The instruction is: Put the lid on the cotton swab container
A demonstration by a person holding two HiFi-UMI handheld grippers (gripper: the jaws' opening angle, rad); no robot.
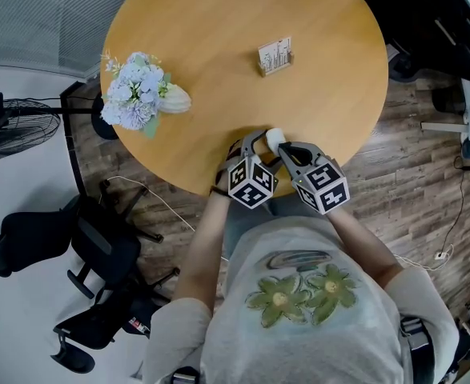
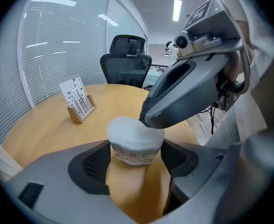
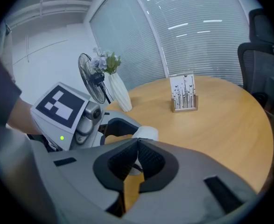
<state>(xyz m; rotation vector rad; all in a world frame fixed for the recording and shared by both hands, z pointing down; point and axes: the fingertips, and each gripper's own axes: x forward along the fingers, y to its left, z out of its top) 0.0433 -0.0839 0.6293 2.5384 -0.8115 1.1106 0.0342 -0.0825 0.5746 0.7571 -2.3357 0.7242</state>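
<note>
**Round wooden table: container gripped, lid on top**

Pale wood fills the middle of the head view, a round table [image 1: 218, 70] standing on a plank floor, with an office chair [image 1: 98, 246] and a fan [image 1: 18, 126] off to the left. A bunch of pale blue flowers [image 1: 134, 90] in a white vase [image 1: 174, 100] sits near the table's left rim. A small card holder [image 1: 275, 57] stands further across the top.

At the near edge, both tools meet over the cotton swab container [image 2: 134, 157]. The left gripper [image 2: 137, 146] has its jaws spread wide, one pad against each side of the printed tub, which stands upright on the wood. The white lid [image 2: 132, 129] sits on top of it. The right gripper [image 3: 137, 143] has its jaws pressed together with nothing between them, and its closed tip touches the lid's far edge.
</note>
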